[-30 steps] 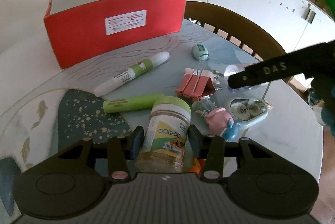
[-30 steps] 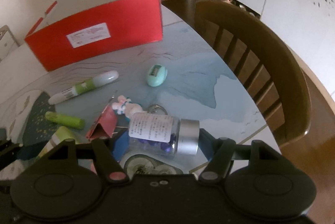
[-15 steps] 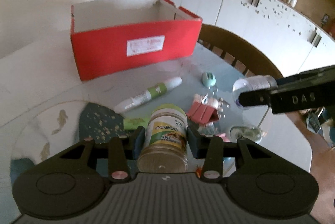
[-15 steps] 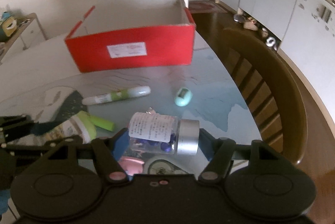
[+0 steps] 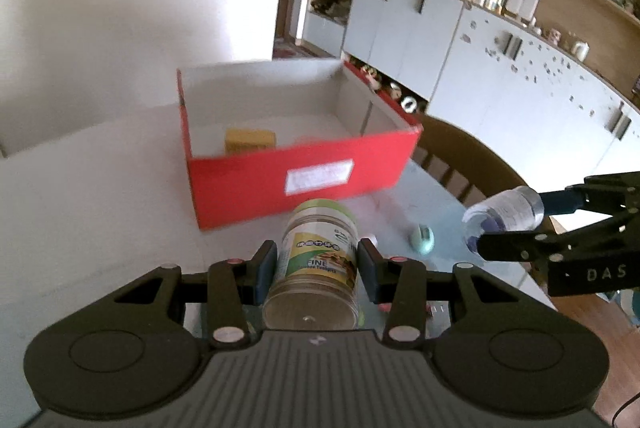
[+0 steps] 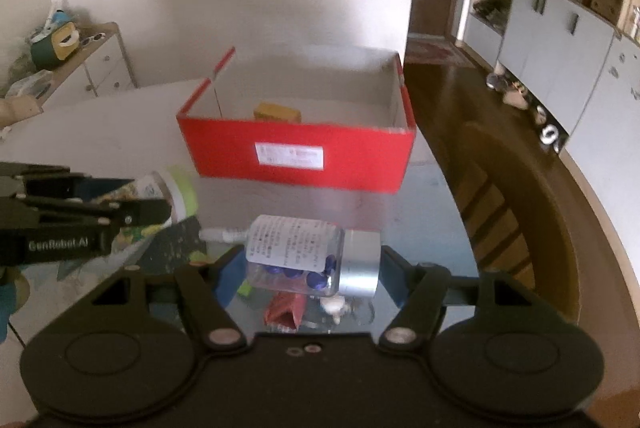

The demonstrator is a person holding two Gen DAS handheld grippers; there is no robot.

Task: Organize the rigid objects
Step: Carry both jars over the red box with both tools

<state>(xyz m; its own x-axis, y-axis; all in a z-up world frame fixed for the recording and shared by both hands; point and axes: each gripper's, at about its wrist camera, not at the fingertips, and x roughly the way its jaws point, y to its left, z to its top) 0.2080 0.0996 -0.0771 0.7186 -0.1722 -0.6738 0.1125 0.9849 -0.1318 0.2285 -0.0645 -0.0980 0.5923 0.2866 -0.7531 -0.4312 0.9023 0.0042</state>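
My left gripper [image 5: 316, 266] is shut on a green-lidded jar [image 5: 318, 260] and holds it in the air before the red box [image 5: 304, 180]. My right gripper [image 6: 310, 262] is shut on a clear bottle with a silver cap [image 6: 308, 256], held sideways above the table. The red box [image 6: 296, 156] is open on top, with a yellow block [image 5: 250, 140] inside. In the left wrist view the right gripper [image 5: 516, 228] with its bottle [image 5: 502, 216] is at the right. In the right wrist view the left gripper [image 6: 132, 198] with the jar [image 6: 168, 192] is at the left.
A mint oval item [image 5: 422, 238] lies on the table right of the jar. A red clip [image 6: 286, 310] and small trinkets [image 6: 336, 304] lie under the bottle. A wooden chair [image 6: 516, 212] stands at the table's right edge. Cabinets [image 5: 500, 76] line the far wall.
Both grippers have risen with their loads and moved toward the red box. The box's inside and the yellow block now show.
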